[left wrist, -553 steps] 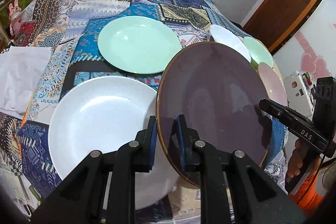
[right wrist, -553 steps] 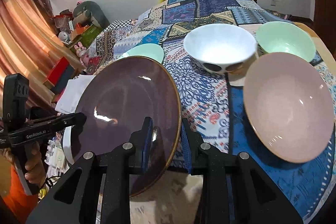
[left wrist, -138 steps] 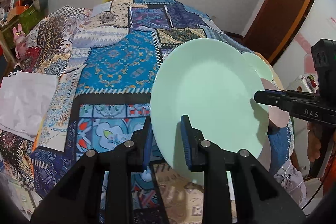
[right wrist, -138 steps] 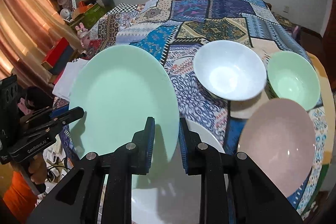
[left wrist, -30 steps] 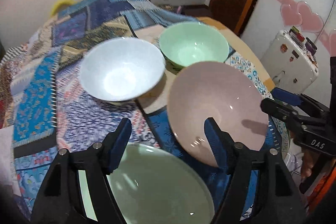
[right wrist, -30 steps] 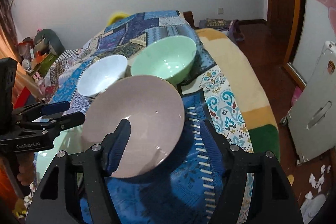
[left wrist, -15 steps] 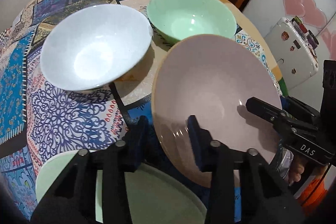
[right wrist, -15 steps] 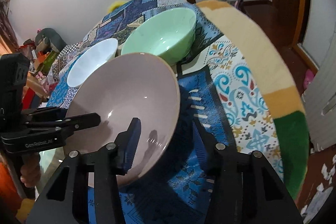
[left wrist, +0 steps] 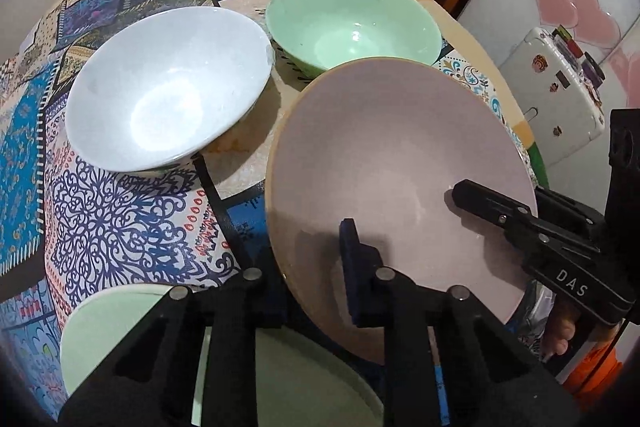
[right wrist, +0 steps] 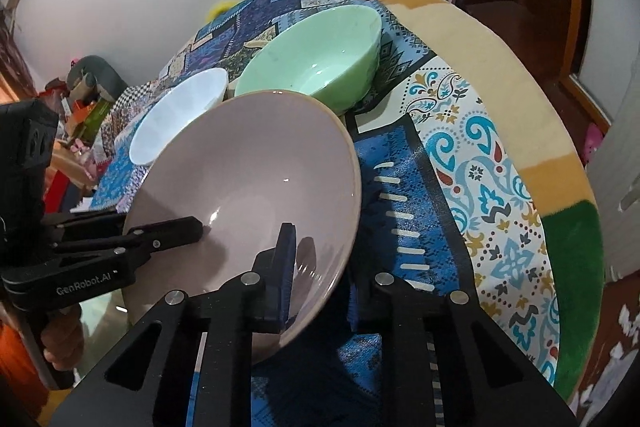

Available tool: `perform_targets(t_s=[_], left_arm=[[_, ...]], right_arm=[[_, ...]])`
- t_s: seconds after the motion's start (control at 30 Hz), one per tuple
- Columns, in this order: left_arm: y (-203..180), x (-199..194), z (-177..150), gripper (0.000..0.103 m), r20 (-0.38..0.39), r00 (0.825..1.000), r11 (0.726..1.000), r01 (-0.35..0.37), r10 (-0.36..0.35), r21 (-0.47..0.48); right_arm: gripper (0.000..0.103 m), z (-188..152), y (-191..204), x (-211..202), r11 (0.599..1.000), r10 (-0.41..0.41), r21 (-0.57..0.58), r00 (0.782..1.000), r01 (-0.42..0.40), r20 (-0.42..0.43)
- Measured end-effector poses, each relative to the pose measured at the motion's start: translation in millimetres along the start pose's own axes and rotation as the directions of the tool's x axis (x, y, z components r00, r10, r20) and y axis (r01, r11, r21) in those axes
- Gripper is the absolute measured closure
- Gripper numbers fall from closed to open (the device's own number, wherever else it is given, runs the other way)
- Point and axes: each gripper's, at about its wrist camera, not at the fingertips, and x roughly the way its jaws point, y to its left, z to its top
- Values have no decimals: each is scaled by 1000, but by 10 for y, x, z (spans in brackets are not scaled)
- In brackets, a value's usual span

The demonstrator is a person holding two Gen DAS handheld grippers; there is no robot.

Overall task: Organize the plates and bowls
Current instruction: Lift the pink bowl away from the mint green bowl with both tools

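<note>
A wide pink bowl (left wrist: 392, 155) sits on the patterned cloth, also central in the right wrist view (right wrist: 248, 179). My left gripper (left wrist: 312, 267) is closing on its near left rim, one pad inside and one outside, pressing the wall. My right gripper (right wrist: 320, 267) is closing on the opposite rim the same way. Each gripper shows in the other's view, the right gripper (left wrist: 480, 199) at the bowl's right edge and the left gripper (right wrist: 188, 227) at its left edge. Behind stand a white bowl (left wrist: 168, 87) and a mint green bowl (left wrist: 352, 27).
A mint green plate (left wrist: 120, 327) lies at the near left under my left gripper. The table's rounded edge (right wrist: 520, 131) drops off to the right, with a white appliance (left wrist: 560, 99) and a wooden door beyond. A hand holds each gripper's handle.
Both grippers' jaws went from wide apart to clamped on the pink bowl's rim. The left gripper came down and closer to the bowl.
</note>
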Motion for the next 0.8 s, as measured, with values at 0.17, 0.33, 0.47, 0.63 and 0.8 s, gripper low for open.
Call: perform_targets(t_s=[0.17, 0.33, 0.47, 0.63, 0.8], left_arm=[[-69, -137, -72, 83, 36, 999, 999, -12, 11, 37], [-83, -329, -119, 83, 83, 997, 1000, -9, 6, 29], [-101, -497, -160, 83, 111, 994, 1000, -5, 1, 31], [-57, -756, -238, 83, 153, 988, 1000, -1, -1, 11], [35, -989, -323, 83, 192, 981, 1000, -9, 11, -12]], right_arm=[[84, 0, 15, -80, 1000, 5, 13, 1000, -5, 8], [84, 1, 109, -184, 1000, -4, -4, 999, 4, 36], [84, 33, 196, -301, 1000, 4, -15, 998, -3, 65], [84, 55, 354, -375, 999, 15, -41, 996, -11, 86], [84, 72, 555, -391, 997, 36, -70, 994, -29, 101]])
